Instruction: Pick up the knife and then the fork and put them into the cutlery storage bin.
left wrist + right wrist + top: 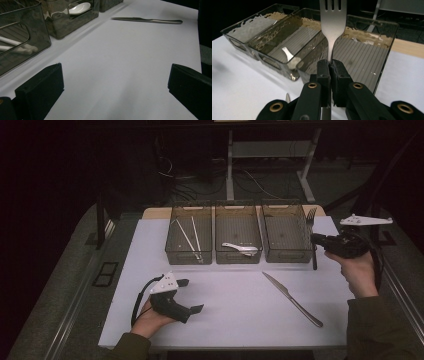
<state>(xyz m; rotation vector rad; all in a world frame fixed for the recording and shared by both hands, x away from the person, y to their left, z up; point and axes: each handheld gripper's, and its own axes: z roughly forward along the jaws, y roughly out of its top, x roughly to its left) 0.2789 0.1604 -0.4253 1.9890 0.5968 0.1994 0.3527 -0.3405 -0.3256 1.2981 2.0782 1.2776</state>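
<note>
Right gripper view: right gripper (329, 72) clamped on fork (333, 22); left gripper (190, 296) wide, empty.

- Three smoked-plastic bins (238, 232), upper centre of the high view
- Two white chopsticks (189, 237)
- One white spoon (241, 248)
- One fork (332, 22)
- One knife (292, 298)
- Two grippers (189, 295)

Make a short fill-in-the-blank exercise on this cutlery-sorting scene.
1. The right gripper is shut on a ____.
2. The knife lies on the white ____.
3. The white spoon lies in the ____ of the three bins.
4. The left gripper has its jaws ____.

Missing words: fork; table; middle; open
</note>
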